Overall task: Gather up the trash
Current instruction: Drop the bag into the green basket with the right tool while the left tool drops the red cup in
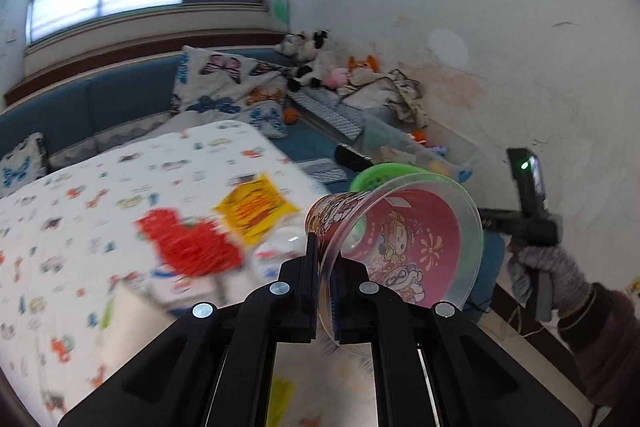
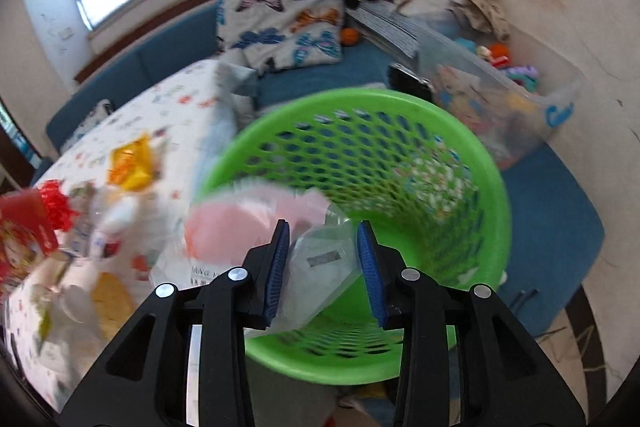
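Trash is in both grippers; the left gripper [image 1: 325,275] has its jaws pinched tight on the rim of a printed plastic cup [image 1: 400,239], which lies tipped on its side, mouth facing the camera; the right gripper [image 2: 323,267] has its jaws slightly spread around a clear plastic bag [image 2: 316,267], directly over the green basket [image 2: 496,195]; the basket lies beyond the cup, so the right hand is nearer; wrappers [image 1: 256,207] remain on the bench [image 1: 80,227].
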`<state>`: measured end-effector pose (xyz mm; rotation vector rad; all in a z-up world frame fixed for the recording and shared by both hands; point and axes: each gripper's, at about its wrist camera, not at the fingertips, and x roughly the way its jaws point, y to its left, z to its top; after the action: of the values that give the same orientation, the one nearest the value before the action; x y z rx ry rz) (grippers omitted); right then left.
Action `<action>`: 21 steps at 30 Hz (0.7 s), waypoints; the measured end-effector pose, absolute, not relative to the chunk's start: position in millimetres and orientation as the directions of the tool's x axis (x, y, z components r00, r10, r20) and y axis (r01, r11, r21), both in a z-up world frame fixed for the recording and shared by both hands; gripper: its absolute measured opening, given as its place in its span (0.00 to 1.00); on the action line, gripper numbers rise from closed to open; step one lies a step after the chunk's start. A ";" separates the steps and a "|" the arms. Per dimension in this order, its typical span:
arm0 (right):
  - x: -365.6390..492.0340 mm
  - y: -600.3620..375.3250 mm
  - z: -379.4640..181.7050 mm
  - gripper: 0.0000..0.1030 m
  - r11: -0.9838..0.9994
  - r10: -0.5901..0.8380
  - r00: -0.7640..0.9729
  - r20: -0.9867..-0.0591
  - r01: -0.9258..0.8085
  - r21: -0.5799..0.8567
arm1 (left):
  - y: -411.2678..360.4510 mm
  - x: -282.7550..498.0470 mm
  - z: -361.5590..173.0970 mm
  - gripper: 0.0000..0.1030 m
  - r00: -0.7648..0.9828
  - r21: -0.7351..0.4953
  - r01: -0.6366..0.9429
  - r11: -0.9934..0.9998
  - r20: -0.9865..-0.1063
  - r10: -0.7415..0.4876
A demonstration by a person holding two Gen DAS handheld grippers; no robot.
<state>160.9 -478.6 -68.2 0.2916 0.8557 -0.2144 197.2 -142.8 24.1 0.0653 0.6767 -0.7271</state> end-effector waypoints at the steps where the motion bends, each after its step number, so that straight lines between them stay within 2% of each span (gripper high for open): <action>1: 160.1 -485.2 -73.3 0.42 0.935 -0.070 0.629 -0.774 0.312 0.169 | -152.3 200.8 23.1 0.05 0.535 -0.174 0.640 0.748 -0.598 -0.597; 4: 155.3 -496.0 -79.5 0.52 0.929 -0.071 0.627 -0.776 0.325 0.178 | -183.7 209.0 19.0 0.05 0.498 -0.171 0.667 0.725 -0.621 -0.605; 13: 129.0 -511.1 -70.9 0.68 0.925 -0.090 0.653 -0.752 0.334 0.179 | -268.1 227.8 3.5 0.05 0.414 -0.146 0.731 0.667 -0.681 -0.603; 21: 103.1 -517.1 -63.7 0.72 0.926 -0.153 0.671 -0.725 0.354 0.131 | -336.5 236.8 -30.1 0.05 0.323 -0.148 0.759 0.634 -0.760 -0.564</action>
<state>103.1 -517.1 -63.7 0.2717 0.7861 -0.2895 236.8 -336.5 -30.1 0.2543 0.8818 -0.8805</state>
